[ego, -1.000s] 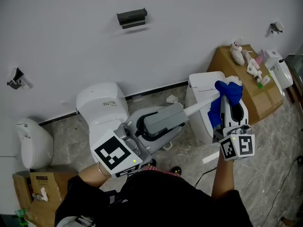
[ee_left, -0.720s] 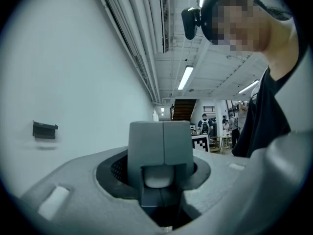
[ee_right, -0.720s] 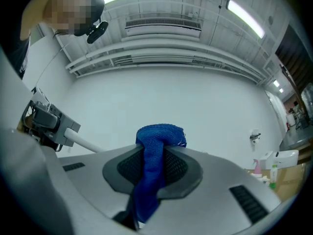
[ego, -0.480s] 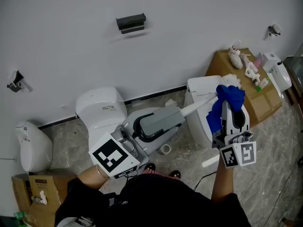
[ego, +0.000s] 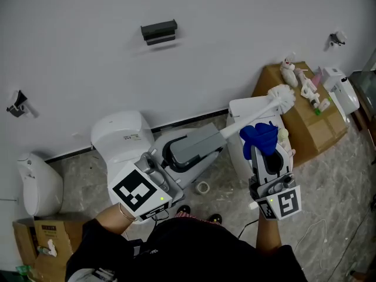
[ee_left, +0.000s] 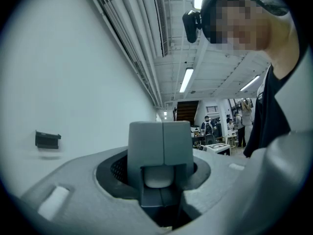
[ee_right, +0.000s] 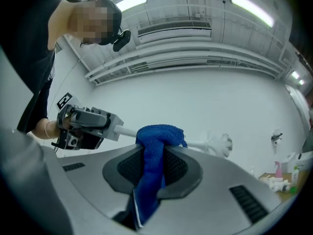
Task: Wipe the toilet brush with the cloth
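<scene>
The white toilet brush slants up to the right in the head view, its bristle head [ego: 282, 97] bare over a white fixture. My left gripper [ego: 220, 136] is shut on the lower end of the handle; in the left gripper view its jaws [ee_left: 162, 131] stand closed together and the brush cannot be seen. My right gripper [ego: 262, 150] is shut on a blue cloth [ego: 258, 135], which lies against the handle a little below the head. In the right gripper view the cloth [ee_right: 159, 141] drapes over the handle [ee_right: 126, 131], between the left gripper [ee_right: 111, 127] and the brush head [ee_right: 219, 144].
A white toilet [ego: 120, 135] stands by the wall under my left arm. Another white fixture [ego: 242, 109] stands below the brush. A cardboard box [ego: 305, 122] with bottles is at the right, a tape roll [ego: 202, 187] on the floor, and a white urinal-like piece [ego: 34, 181] at the left.
My right gripper has slid the blue cloth down the handle, away from the brush head and towards the left gripper. The bristle head, covered before, now shows bare.
</scene>
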A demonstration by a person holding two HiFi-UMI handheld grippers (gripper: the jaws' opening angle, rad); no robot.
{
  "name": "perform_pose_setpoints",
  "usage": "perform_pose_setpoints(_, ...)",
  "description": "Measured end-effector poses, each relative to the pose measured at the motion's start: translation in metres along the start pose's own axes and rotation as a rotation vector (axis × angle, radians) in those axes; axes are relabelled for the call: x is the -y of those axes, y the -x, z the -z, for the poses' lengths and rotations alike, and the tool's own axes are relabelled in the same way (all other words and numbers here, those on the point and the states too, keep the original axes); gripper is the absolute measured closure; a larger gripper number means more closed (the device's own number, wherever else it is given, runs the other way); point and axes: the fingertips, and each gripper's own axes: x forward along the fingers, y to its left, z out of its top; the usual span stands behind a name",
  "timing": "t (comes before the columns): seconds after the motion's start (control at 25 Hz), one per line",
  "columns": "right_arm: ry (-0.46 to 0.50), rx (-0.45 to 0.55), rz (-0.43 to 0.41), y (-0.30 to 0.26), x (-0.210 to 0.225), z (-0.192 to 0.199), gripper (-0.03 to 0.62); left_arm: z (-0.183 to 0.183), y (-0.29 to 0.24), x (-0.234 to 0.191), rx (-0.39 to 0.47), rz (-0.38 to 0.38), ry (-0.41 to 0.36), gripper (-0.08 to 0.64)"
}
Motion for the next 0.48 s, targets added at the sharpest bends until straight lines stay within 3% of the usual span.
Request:
perform_pose_setpoints(0.24,-0.032,-0.042,-0.048,-0.011,-0.024,0.022,0.522,-0.005,-0.007,0.000,0.010,0.023,-0.003,0.388)
perform_pose_setpoints(0.48,-0.059,-0.030,-0.075,-0.023,-0.043,0.021,0.522,-0.007,-0.010,0.005,0.019,0.045,0.002,0.388)
